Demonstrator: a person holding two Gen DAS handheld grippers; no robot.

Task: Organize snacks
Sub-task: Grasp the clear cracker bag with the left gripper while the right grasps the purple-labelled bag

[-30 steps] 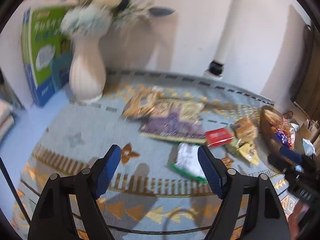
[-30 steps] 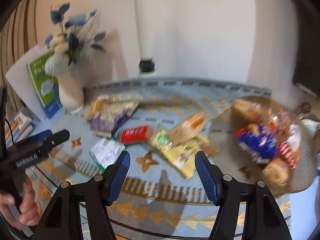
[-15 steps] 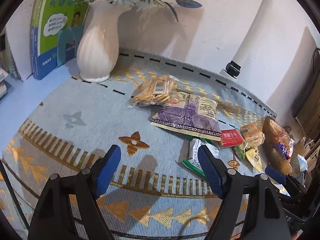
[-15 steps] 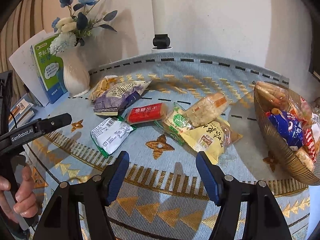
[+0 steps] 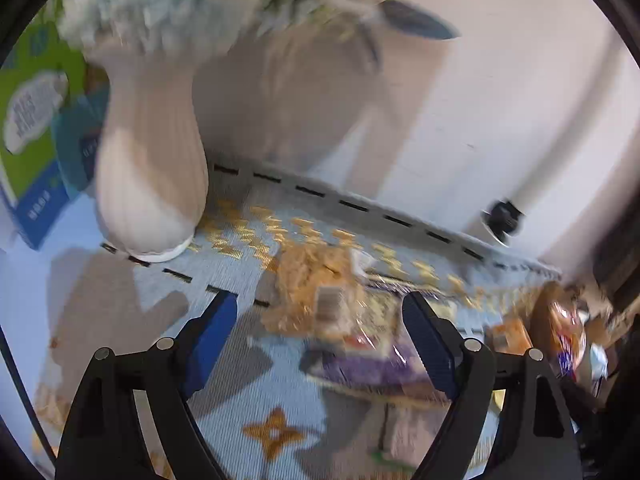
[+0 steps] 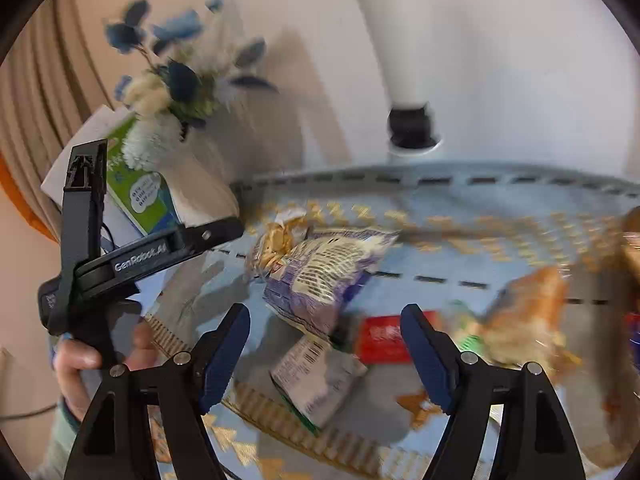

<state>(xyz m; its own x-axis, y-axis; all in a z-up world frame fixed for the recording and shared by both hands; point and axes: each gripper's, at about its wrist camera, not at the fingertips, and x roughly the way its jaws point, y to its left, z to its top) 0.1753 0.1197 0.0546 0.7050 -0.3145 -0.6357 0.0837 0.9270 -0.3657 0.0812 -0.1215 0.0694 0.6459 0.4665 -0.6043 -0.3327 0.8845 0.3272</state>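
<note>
Both views are motion-blurred. The left gripper [image 5: 320,340] is opening with nothing between its blue pads [image 5: 212,338]; past it lies a clear bag of golden snacks [image 5: 316,296] beside a purple packet [image 5: 360,364] on the patterned cloth [image 5: 256,400], near the white vase [image 5: 150,184]. The right gripper [image 6: 326,350] is also opening, empty — above a white packet [image 6: 316,376], with a red packet [image 6: 380,340] and an orange bag [image 6: 528,312] just beside, all loose on the cloth.

Patterned blue cloth [image 6: 460,216] underneath; purple packet [image 6: 320,276], white packet [image 6: 316,376], red pack [image 6: 380,340] ahead, vase [image 5: 152,168] far left.
</note>
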